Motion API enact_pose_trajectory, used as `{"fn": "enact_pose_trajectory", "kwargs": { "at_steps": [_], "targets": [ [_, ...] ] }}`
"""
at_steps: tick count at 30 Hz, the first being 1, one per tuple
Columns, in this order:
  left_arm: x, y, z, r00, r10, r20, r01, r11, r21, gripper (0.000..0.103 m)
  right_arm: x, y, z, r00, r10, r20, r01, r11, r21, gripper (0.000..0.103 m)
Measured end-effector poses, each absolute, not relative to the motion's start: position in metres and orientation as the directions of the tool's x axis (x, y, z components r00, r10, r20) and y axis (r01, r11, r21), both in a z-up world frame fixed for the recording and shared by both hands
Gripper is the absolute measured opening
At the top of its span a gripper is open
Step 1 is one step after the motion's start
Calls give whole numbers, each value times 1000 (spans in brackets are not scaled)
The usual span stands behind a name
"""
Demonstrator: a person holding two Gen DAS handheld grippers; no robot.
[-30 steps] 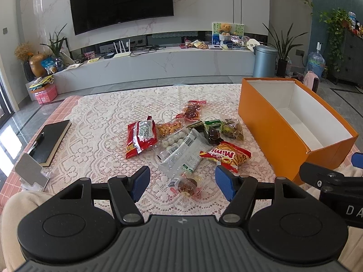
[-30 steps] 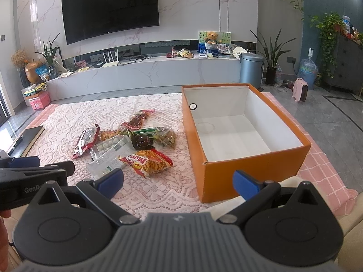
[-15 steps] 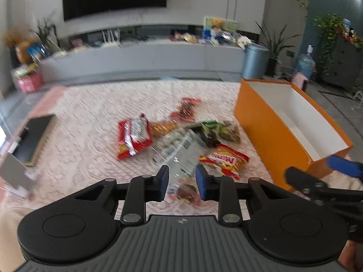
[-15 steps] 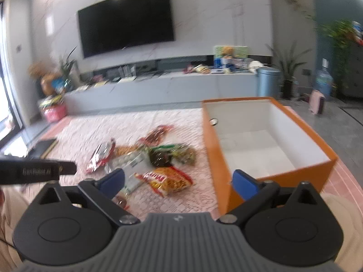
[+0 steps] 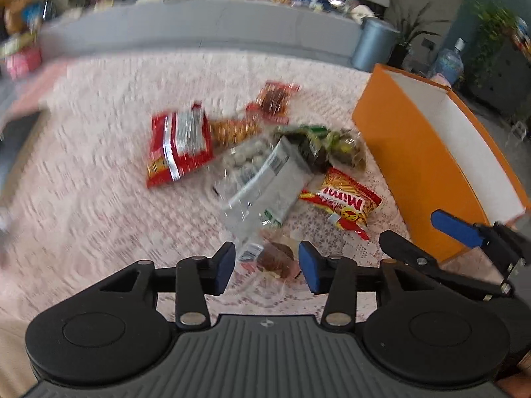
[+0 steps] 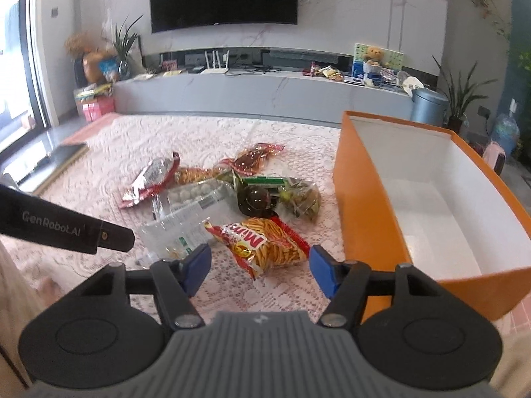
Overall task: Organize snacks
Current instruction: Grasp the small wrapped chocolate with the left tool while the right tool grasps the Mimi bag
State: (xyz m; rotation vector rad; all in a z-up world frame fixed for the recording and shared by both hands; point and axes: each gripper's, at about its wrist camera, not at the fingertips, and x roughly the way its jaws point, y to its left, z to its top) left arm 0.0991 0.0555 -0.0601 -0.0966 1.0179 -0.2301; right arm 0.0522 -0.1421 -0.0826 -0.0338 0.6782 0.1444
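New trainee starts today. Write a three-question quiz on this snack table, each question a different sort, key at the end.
1. True or false: the orange box already holds snacks.
2. Which packet lies between the fingers of the right gripper? A) red and silver packet B) yellow Mimi packet C) green packet
3. What sits between the fingers of the left gripper?

Key:
1. False; its white inside is bare.
2. B
3. A small clear packet with a brown snack, not gripped.
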Motion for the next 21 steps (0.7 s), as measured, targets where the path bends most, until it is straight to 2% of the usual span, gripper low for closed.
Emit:
{"fn": "enact_pose_trajectory", "kwargs": {
  "at_steps": [3, 11, 14, 21],
  "targets": [
    [112, 58, -76, 457, -262, -850, 110, 965, -238, 54, 62, -140, -91, 767, 116, -631, -159, 987, -13, 63],
    [129, 45, -100, 397, -236, -887, 117, 971, -206, 59, 85, -145, -111, 725, 124, -677, -142, 989, 29, 59],
    [134, 46, -108, 375, -261, -889, 99, 965, -241, 66, 89, -147, -116, 710, 138, -691, -137, 989, 57, 59],
    [141, 52, -120, 359, -314, -879, 35, 946, -323, 67, 93, -151, -120, 701, 161, -695, -128, 987, 99, 59]
  ]
}}
